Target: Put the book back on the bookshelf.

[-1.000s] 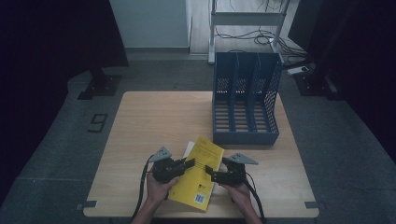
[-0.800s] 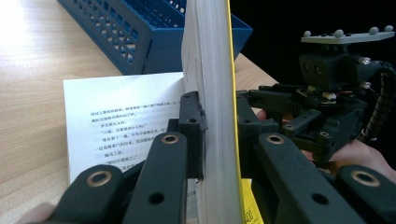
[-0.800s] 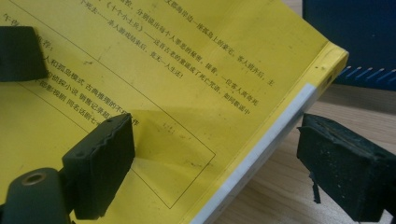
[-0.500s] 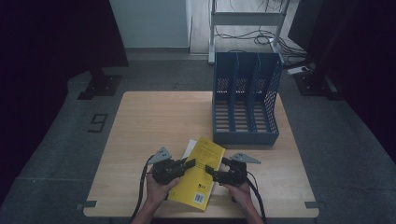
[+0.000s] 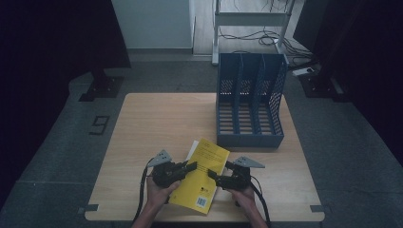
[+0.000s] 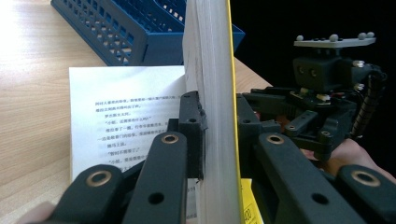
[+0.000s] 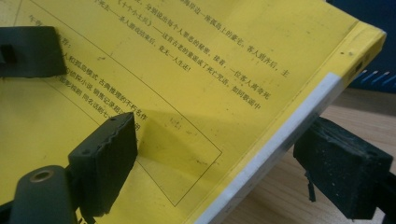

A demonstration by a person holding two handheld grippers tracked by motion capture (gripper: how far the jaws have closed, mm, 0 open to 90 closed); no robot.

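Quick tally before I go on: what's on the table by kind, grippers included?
Book, yellow cover: 1
File rack, blue, three slots: 1
Grippers: 2, the left gripper shut on the book, the right gripper with jaws either side of the book's edge, not pressing
Total: 4

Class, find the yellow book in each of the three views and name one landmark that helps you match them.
High view: yellow book lies low and central, between the two grippers.
Left gripper view: its page edge stands upright at centre, clamped by the jaws.
Right gripper view: its cover spans the frame.
Shared landmark: the blue file rack beyond it.
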